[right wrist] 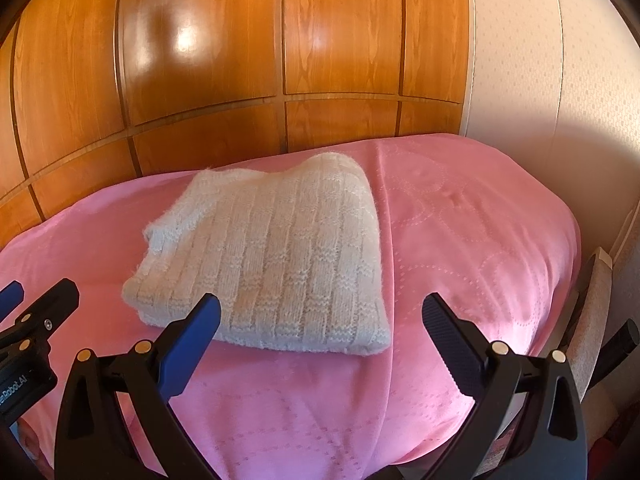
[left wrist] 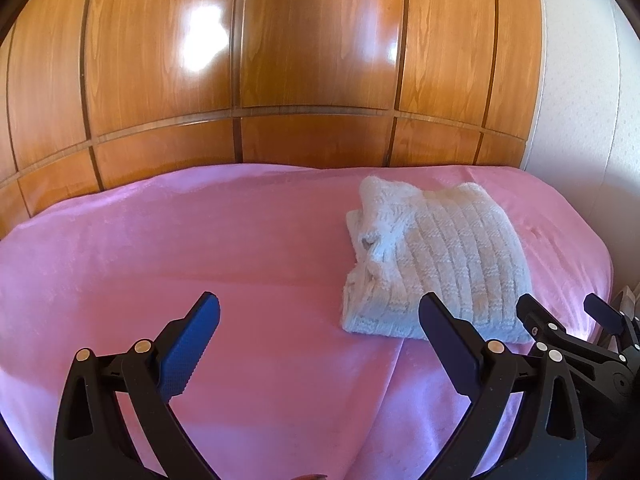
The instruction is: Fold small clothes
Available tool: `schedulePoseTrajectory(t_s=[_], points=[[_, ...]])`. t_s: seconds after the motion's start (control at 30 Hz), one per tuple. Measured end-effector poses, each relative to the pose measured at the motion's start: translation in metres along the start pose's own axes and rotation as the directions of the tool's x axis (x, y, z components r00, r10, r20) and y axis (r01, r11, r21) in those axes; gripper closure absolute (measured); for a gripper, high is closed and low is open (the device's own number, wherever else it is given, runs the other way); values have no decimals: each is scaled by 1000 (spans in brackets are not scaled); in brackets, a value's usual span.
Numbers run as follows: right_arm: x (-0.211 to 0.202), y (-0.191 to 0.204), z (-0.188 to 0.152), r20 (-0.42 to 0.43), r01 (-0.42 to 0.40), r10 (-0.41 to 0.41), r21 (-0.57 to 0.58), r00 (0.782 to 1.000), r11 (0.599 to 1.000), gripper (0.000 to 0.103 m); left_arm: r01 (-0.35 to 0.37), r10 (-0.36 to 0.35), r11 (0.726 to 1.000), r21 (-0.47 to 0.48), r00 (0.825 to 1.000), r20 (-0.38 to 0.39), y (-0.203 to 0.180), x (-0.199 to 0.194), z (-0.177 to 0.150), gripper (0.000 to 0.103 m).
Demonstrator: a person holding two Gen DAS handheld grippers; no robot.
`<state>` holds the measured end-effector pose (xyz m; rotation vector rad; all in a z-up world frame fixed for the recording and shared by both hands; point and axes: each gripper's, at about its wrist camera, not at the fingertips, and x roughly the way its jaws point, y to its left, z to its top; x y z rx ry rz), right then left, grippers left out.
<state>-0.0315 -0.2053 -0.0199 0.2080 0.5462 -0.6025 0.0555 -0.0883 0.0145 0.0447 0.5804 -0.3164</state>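
A small white knitted sweater [left wrist: 436, 264] lies folded into a thick rectangle on the pink blanket [left wrist: 200, 248]. In the right wrist view the sweater [right wrist: 272, 264] sits just ahead and left of centre. My left gripper [left wrist: 320, 340] is open and empty, held over the blanket to the left of the sweater. My right gripper [right wrist: 322, 336] is open and empty, just short of the sweater's near edge. The right gripper also shows in the left wrist view [left wrist: 568, 320] at the right, near the sweater's corner. The left gripper shows at the left edge of the right wrist view [right wrist: 36, 300].
A glossy wooden panelled wall [left wrist: 280, 60] stands behind the bed. A white textured wall [right wrist: 560, 80] is at the right. The bed's right edge [right wrist: 576, 264] drops off beside a pale piece of furniture [right wrist: 596, 292].
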Motion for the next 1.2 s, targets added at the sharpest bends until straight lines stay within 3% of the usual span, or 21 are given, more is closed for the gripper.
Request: schedulePoseTrajectory(t_s=[0.57, 0.97, 1.2], points=[[3, -1, 2, -5, -9, 9, -2, 1000, 1000, 2, 17, -17, 1000, 15, 1000, 6, -6, -4, 2, 4], [12, -8, 5, -20, -22, 23, 4, 1000, 1000, 2, -19, 19, 1000, 23, 1000, -15, -5, 8, -1, 4], [45, -69, 34, -53, 17, -9, 156, 999, 988, 2, -49, 47, 998, -26, 995, -89, 7, 28, -7, 4]])
